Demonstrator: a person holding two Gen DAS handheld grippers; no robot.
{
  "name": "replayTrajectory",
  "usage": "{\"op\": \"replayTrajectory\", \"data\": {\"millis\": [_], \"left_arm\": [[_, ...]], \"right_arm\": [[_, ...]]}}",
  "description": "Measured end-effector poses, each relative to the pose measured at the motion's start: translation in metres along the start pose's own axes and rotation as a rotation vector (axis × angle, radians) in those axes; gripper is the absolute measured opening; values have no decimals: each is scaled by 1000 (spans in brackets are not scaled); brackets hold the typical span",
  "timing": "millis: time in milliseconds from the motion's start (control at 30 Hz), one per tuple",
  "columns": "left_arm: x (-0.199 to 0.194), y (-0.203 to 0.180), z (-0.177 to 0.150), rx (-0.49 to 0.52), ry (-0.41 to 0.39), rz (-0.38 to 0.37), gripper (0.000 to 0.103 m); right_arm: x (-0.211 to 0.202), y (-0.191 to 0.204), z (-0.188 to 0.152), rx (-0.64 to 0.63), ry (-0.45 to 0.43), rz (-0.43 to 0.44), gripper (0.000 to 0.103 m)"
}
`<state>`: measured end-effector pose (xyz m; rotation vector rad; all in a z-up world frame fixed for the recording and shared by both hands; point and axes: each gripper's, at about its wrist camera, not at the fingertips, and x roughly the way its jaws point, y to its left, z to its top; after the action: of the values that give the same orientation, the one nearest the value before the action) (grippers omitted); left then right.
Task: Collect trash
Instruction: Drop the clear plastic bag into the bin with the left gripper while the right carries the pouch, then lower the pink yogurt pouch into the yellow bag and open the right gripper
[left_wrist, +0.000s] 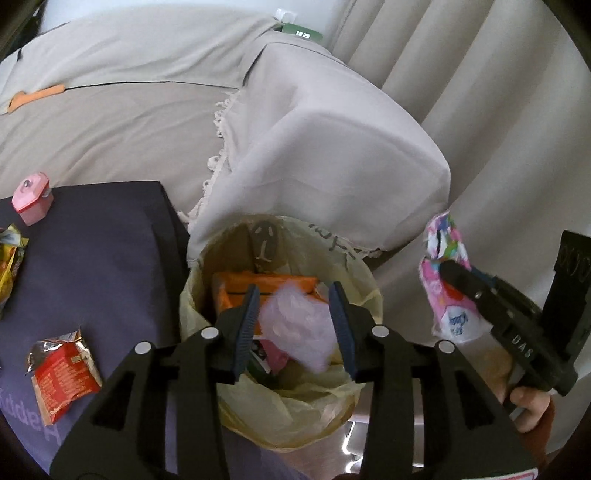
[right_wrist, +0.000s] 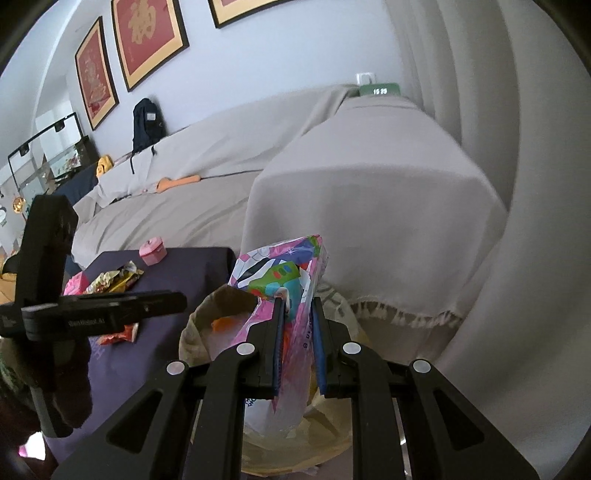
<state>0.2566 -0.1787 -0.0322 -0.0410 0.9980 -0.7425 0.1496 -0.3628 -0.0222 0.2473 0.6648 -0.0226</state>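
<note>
So far the lined trash bin (left_wrist: 280, 332) directly below the left gripper (left_wrist: 295, 321) already holds orange packaging and a pale pink plastic wad (left_wrist: 295, 325), which lies between and beneath its parted, empty jaws. The right gripper (right_wrist: 298, 332), clenched on a pink printed wrapper (right_wrist: 284, 273), hovers at the bin's rim, not yet released. To the left gripper's left, a red foil packet (left_wrist: 62, 373) and a yellow wrapper (left_wrist: 11, 266) remain on the dark table (left_wrist: 110, 258).

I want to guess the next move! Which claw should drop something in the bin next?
Right. The right claw grips the pink cartoon-print wrapper beside the yellow-lined bin. The left claw hangs open and empty above it.
</note>
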Motion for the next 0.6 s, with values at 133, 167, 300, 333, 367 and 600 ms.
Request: {"op": "replayTrajectory", "data": {"millis": [133,167,300,333,367,600], "left_arm": [[-11,17,-6,-34,-14,42,40],[-15,20,-8,-36,-19,51,41],[-36,39,-26,-33,-51,115,42],[-41,44,-31,-39,-57,128,43],[-46,49,-35,-49,-65,136,45],[-94,95,-61,-92,-147,213,51]], "right_arm": [[23,11,-8,-10,39,26,15],[31,16,-12,-14,52,34,15],[73,38,-26,-53,110,40,15],[85,43,-30,-64,129,36,15],[96,48,-33,-75,150,29,15],[162,63,-66,-133,370,-38,15]]}}
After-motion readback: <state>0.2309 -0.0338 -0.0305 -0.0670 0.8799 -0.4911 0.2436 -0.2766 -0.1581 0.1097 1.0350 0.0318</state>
